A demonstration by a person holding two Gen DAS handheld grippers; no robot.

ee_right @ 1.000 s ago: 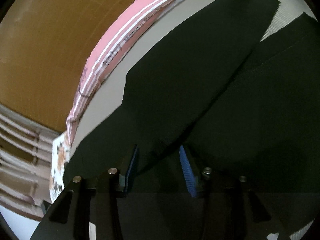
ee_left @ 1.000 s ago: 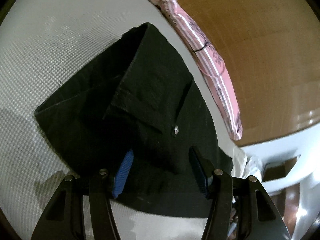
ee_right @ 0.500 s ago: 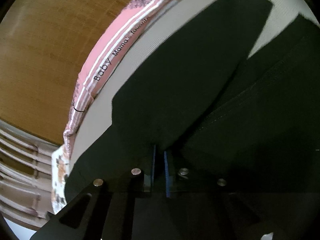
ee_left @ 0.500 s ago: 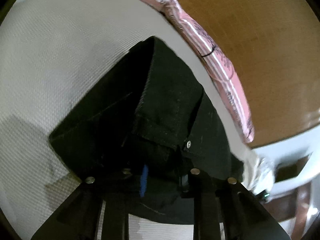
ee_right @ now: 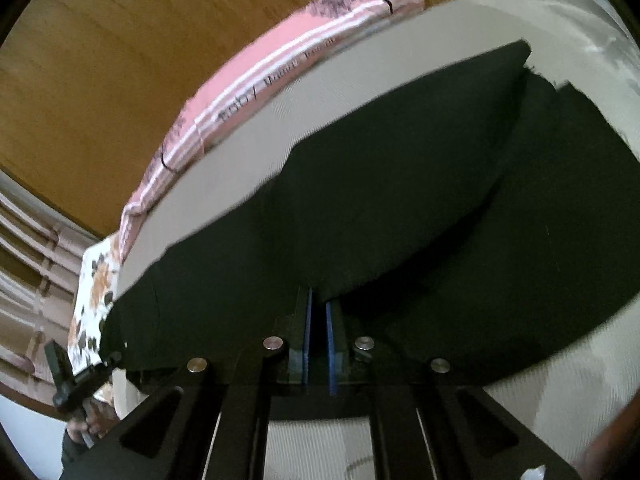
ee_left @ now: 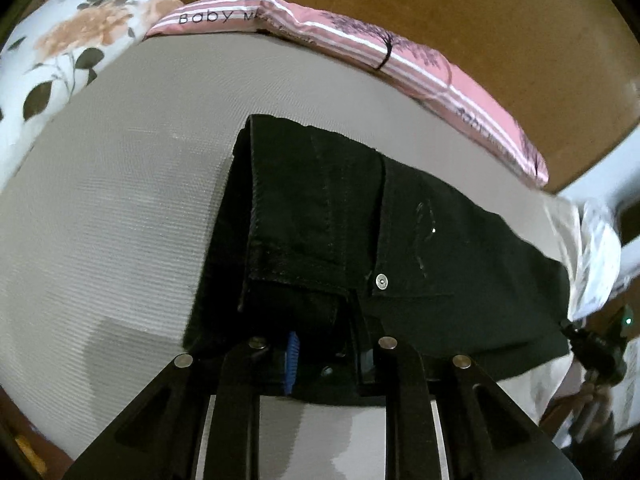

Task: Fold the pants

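Both the left gripper and right gripper are clamped on the black pants, lifted off the grey mat, so folding looks barely underway.

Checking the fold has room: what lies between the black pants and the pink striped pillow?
In the left wrist view, only bare grey mattress cover separates the black pants from the pink striped pillow.

Black pants on bed (grey-sheeted)
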